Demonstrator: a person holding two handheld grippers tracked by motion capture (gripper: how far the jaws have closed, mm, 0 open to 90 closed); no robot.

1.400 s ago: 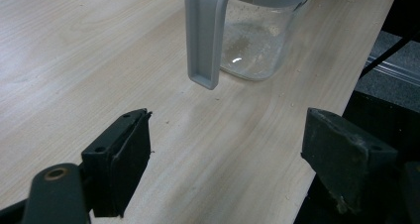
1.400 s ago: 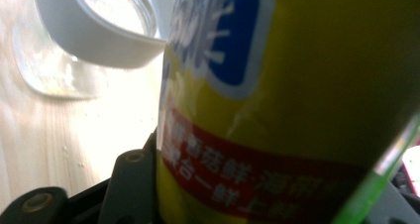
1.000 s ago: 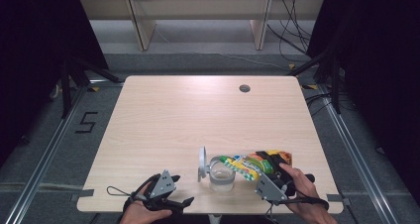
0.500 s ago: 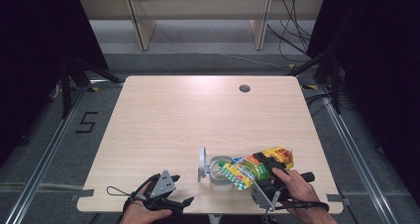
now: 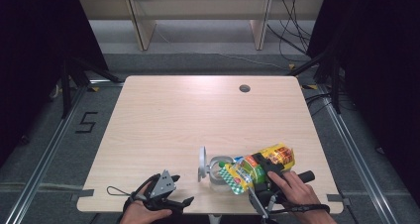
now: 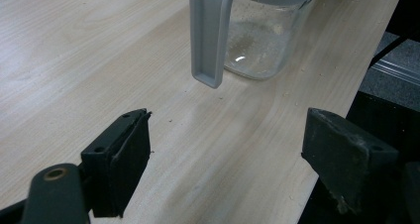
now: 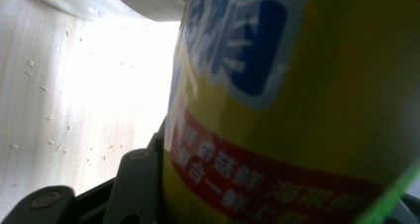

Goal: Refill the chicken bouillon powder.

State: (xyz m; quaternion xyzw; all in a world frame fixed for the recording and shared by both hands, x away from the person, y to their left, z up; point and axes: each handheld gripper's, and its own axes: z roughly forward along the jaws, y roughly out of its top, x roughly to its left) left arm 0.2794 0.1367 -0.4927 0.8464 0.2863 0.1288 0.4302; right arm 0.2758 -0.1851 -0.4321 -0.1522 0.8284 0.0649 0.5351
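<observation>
The right gripper was clamped around a yellow packet, with one black jaw pressed against its side in the right gripper view. The packet was tipped over the mouth of a clear jug near the front edge of the table. It was likely held this way so that what was inside could slide down into the jug. The packet's long side ran across the table, from the upper right down to the lower left in the high view. Its green end pointed down at the jug and its yellow and red end stuck up and away. The jug stood upright, and its grey handle faced the left gripper. That gripper's jaws were wide apart with nothing between them. It waited just beside the jug, maybe ready to hold the handle steady. Small crumbs lay on the wood.
</observation>
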